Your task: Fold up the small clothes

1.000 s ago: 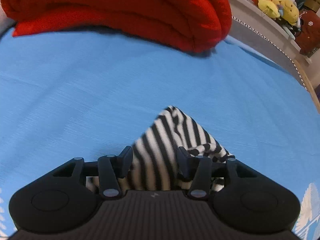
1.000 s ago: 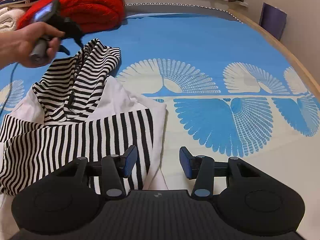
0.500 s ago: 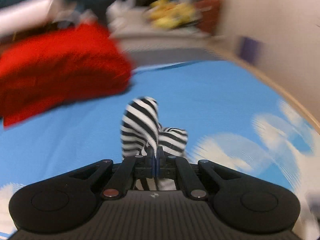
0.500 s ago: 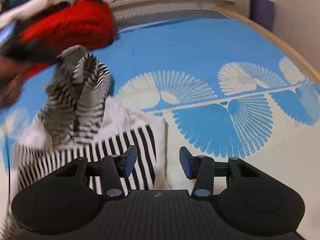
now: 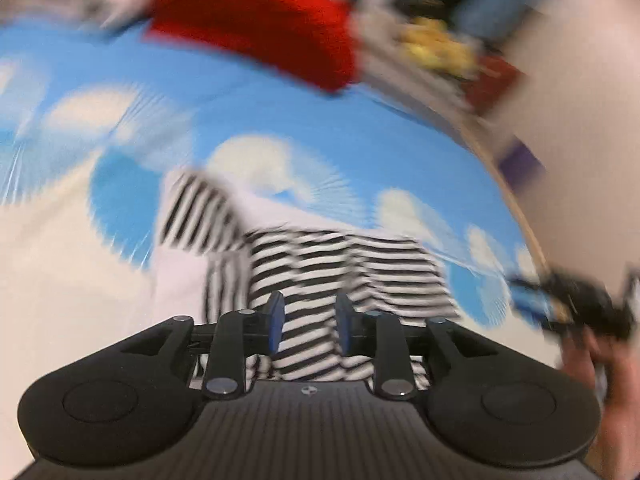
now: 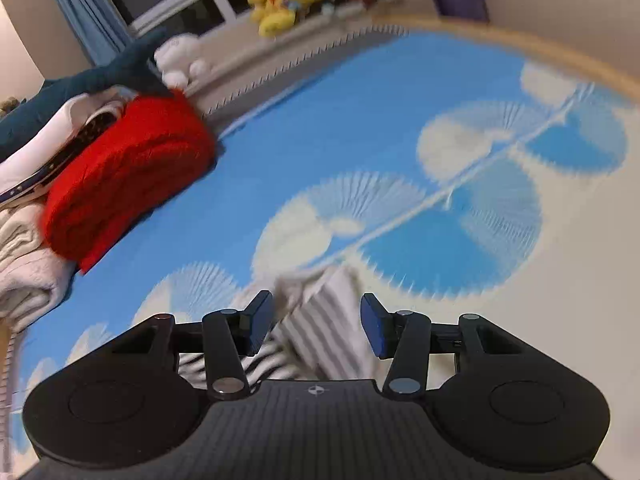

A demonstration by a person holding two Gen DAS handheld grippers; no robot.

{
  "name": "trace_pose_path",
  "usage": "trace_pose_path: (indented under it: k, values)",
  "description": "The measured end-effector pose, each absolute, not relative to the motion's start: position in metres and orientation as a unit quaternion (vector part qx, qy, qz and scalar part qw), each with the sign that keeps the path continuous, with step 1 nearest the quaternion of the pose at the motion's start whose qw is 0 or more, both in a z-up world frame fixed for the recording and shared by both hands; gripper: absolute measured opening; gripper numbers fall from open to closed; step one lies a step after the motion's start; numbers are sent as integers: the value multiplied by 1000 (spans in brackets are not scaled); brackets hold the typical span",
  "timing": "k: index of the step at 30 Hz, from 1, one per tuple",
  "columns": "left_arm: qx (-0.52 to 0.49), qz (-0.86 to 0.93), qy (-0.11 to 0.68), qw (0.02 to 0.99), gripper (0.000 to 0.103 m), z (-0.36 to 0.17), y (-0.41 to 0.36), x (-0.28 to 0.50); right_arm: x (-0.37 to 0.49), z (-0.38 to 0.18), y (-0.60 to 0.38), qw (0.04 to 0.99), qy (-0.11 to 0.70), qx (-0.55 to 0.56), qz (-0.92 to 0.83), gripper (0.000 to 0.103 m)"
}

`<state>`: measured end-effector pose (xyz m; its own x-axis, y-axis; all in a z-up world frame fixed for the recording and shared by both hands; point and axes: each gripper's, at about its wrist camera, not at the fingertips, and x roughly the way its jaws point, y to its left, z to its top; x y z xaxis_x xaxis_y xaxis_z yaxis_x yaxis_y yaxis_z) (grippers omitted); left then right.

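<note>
A black-and-white striped garment (image 5: pixel 352 264) with a white lining lies bunched on the blue and cream bedsheet (image 5: pixel 280 120). My left gripper (image 5: pixel 310 312) hovers over it. Its jaws are opening, and striped cloth shows in the gap without the pads pressing on it. The view is smeared by motion. At the right edge of the left wrist view a hand (image 5: pixel 600 364) holds my right gripper (image 5: pixel 556 300). In the right wrist view the right gripper (image 6: pixel 316 316) stands open over a blurred striped fold of the garment (image 6: pixel 332 292), which lies below the gap.
A folded red blanket (image 6: pixel 128 172) lies at the far left of the bed, with white bedding (image 6: pixel 28 272) beside it. Yellow plush toys (image 6: pixel 284 4) sit on the ledge behind. The wooden bed edge (image 6: pixel 560 52) curves along the right.
The left gripper shut on a striped part, swung it across over the garment, and its jaws have come apart. The right gripper rolled and now sits over the striped cloth.
</note>
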<state>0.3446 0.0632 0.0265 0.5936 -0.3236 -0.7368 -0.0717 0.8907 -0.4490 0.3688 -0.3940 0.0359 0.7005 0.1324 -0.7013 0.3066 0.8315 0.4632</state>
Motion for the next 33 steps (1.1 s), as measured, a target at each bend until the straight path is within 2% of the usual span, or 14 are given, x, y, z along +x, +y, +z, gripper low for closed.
trace_pose_path:
  k: [5, 7, 12, 14, 15, 16, 18, 21, 25, 27, 30, 31, 33]
  values:
    - [-343, -50, 520, 781, 35, -34, 73, 373, 378, 2, -379, 842, 454, 291, -35, 50]
    - [-390, -44, 525, 755, 49, -55, 76, 378, 382, -6, -373, 834, 467, 291, -38, 50]
    - [-390, -27, 554, 735, 51, -80, 67, 374, 394, -21, -360, 829, 486, 273, -36, 51]
    - [-401, -33, 547, 735, 42, -85, 67, 376, 397, -27, -355, 829, 492, 261, -36, 51]
    - [-394, -32, 541, 742, 18, -83, 67, 375, 398, -29, -353, 830, 494, 257, -34, 50]
    - [-384, -31, 536, 752, 1, -77, 69, 375, 399, -30, -351, 831, 493, 255, -30, 36]
    - [-370, -37, 504, 780, 1, -57, 75, 375, 398, -28, -352, 834, 476, 280, -14, 3]
    - [-357, -57, 418, 834, 1, -14, 95, 370, 385, -12, -372, 822, 401, 403, 32, 3]
    - [-361, -73, 324, 872, 1, 20, 124, 355, 367, 2, -393, 814, 341, 466, 64, 3]
    - [-365, -71, 363, 855, 1, 9, 128, 357, 365, -16, -404, 782, 378, 493, 45, 3]
    - [-295, -43, 534, 791, 1, -37, 116, 368, 367, -53, -404, 749, 513, 419, -23, 4]
    - [-271, -23, 573, 773, 3, -53, 113, 368, 367, -59, -403, 744, 530, 405, -38, 8]
    - [-282, 1, 582, 763, 8, -63, 118, 365, 366, -59, -401, 750, 540, 378, -51, 13]
